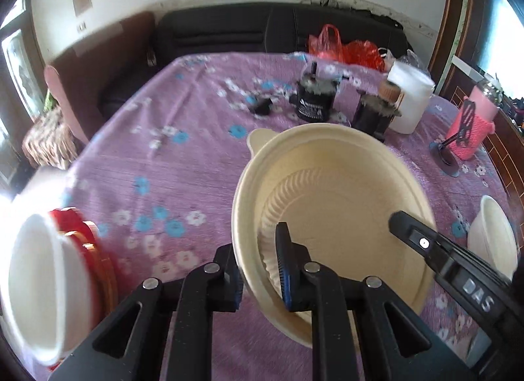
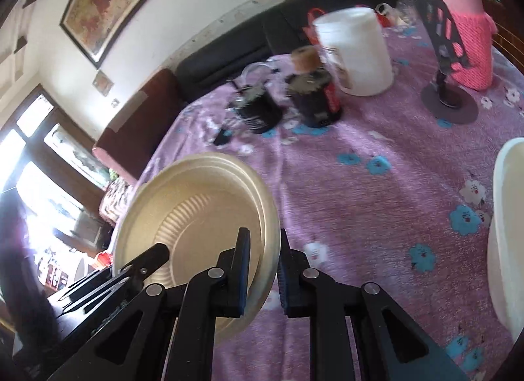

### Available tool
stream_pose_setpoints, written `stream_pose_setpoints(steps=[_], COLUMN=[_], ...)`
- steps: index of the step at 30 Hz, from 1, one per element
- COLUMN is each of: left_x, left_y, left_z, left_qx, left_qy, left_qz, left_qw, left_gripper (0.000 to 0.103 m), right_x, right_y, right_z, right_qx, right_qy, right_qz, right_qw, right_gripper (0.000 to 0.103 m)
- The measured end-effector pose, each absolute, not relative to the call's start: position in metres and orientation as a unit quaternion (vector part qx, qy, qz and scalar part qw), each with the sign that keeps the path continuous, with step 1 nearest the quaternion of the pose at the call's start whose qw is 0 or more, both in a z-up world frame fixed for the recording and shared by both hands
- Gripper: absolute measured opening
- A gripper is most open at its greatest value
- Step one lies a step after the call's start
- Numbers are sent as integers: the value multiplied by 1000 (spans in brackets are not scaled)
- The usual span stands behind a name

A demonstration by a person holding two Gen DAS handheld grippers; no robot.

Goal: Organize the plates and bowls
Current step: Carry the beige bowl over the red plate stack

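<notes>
1. At the far left of the left wrist view a white bowl lies tipped on its side, its mouth turned toward the viewer, with a red stack of what look like dishes right behind it, both on the table under a purple flowered cloth.
2. Next come the left tongs, clamped on the near-left rim of a cream plate: one finger sits outside the rim, the other inside on the ribbed part. The plate is tilted up, its hollow facing the camera.
3. On the opposite rim of that same plate the right tongs grip it too, one finger inside the dish and one outside the edge, so the plate hangs between the two tools above the cloth.
4. Beyond the plate, toward the far side of the table, stand two black jars, close together, with a cork-topped one beside a white tub.
5. Further right a pink knitted cover wraps a bottle, with a dark phone stand just in front of it.
6. At the right edge another white bowl rests on the cloth, apart from the held plate.
</notes>
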State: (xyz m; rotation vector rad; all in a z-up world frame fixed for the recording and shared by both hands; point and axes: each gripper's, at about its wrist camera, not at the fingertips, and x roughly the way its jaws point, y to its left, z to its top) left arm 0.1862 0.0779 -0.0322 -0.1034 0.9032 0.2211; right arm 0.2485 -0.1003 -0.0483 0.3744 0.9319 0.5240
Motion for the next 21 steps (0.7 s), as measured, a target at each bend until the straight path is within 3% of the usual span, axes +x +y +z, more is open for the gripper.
stream_pose_setpoints(steps=[11,21], left_x=[83,13], left_y=[99,119], left_z=[23,40], left_qx=[-45,-69], left_qy=[366,326], left_qz=[125,142], left_qw=[921,932], left_gripper=[18,18], right_x=[175,112], right_y=[-61,-37], right_z=[-2,32], right_qx=[153,108], right_qy=[406,380], right_qz=[296,310], right_qw=[851,865], right_gripper=[17,17])
